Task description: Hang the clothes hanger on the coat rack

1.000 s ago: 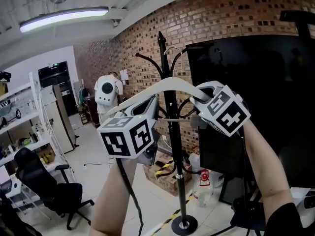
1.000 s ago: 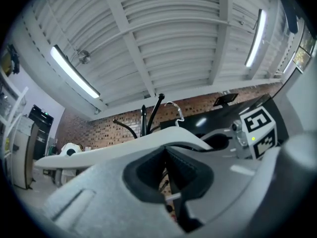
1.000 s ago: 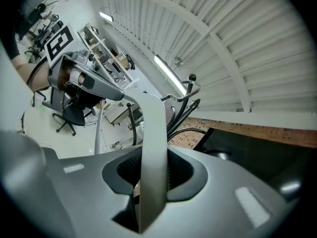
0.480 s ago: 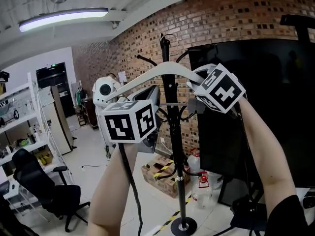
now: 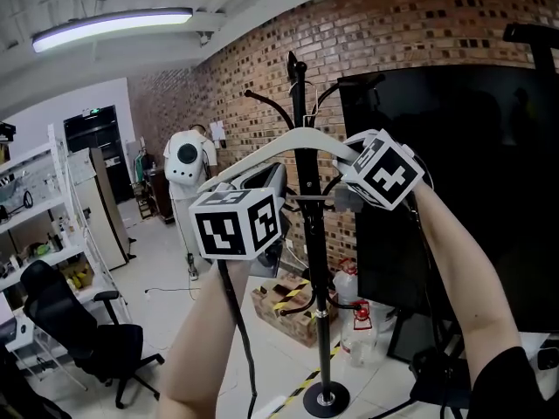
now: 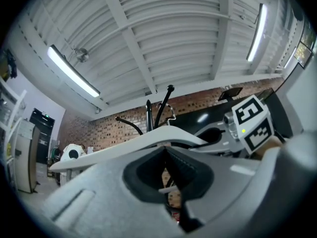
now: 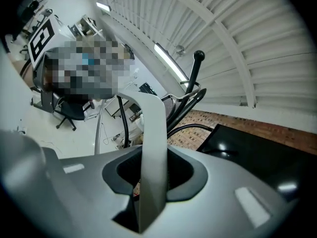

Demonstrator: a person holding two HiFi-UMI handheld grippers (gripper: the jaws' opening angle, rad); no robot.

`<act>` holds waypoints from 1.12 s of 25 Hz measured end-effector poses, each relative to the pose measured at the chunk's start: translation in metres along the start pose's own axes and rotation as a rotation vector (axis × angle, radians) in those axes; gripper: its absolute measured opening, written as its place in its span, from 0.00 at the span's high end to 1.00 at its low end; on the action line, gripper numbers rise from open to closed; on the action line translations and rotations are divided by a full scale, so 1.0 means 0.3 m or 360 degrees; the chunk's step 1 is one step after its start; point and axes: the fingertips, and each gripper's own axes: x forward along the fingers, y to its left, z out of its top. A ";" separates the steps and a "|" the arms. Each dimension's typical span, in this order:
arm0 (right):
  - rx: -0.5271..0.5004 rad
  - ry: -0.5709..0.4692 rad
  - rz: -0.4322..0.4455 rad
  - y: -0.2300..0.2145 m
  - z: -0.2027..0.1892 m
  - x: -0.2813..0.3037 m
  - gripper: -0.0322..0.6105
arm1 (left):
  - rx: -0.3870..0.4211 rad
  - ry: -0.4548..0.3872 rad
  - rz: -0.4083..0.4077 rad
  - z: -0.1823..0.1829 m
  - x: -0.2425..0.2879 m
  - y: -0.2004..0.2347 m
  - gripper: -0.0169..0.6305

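A white clothes hanger (image 5: 262, 151) is held up in the air in front of the black coat rack (image 5: 311, 260), its arch crossing the pole just below the rack's curved hooks. My left gripper (image 5: 262, 190) is shut on the hanger's left arm (image 6: 114, 150), which lies across the jaw tips (image 6: 164, 150). My right gripper (image 5: 349, 171) is shut on the right arm, and the white strip (image 7: 151, 133) runs straight up between its jaws (image 7: 153, 170). The hanger's thin wire hook (image 7: 184, 95) sits close to the rack's knobbed top (image 7: 198, 56), apart from any rack hook.
A large black screen (image 5: 454, 190) stands right of the rack, against the brick wall. A cardboard box (image 5: 284, 308) and bottles (image 5: 358, 321) lie around the rack's round base (image 5: 325, 400). A white robot (image 5: 188, 160), a black office chair (image 5: 79, 330) and shelves (image 5: 35, 216) stand on the left.
Both grippers have carried the hanger slightly upward and closer to the rack's pole. Both grips are unchanged.
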 end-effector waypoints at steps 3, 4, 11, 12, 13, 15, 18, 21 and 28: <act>0.0051 0.0001 0.0012 0.001 -0.017 0.025 0.78 | 0.0011 0.0021 -0.0002 -0.028 0.007 0.006 0.97; 0.0057 0.0004 0.0018 0.006 -0.019 0.034 0.78 | 0.0010 0.0028 0.0011 -0.036 0.005 0.016 0.97; 0.0173 -0.0027 0.0069 0.054 -0.036 0.084 0.78 | 0.0061 0.0030 0.0066 -0.091 0.008 0.038 0.97; 0.0180 -0.0031 0.0072 0.056 -0.038 0.085 0.78 | 0.0062 0.0028 0.0057 -0.100 0.007 0.032 0.97; 0.0185 -0.0037 0.0076 0.056 -0.040 0.084 0.78 | 0.0059 0.0027 0.0046 -0.108 0.007 0.026 0.97; 0.0209 -0.0057 0.0082 0.047 -0.036 0.073 0.78 | 0.0056 0.0025 0.0029 -0.114 0.008 0.013 0.97; 0.0247 -0.0078 0.0090 0.026 -0.031 0.056 0.78 | 0.0067 0.0018 0.0015 -0.109 0.013 0.001 0.97; 0.0254 -0.0083 0.0090 0.020 -0.027 0.046 0.78 | 0.0062 0.0015 0.0002 -0.110 0.015 -0.004 0.97; 0.0216 -0.0067 0.0133 0.031 -0.027 0.043 0.78 | 0.0050 0.0022 -0.0019 -0.122 0.021 -0.024 0.97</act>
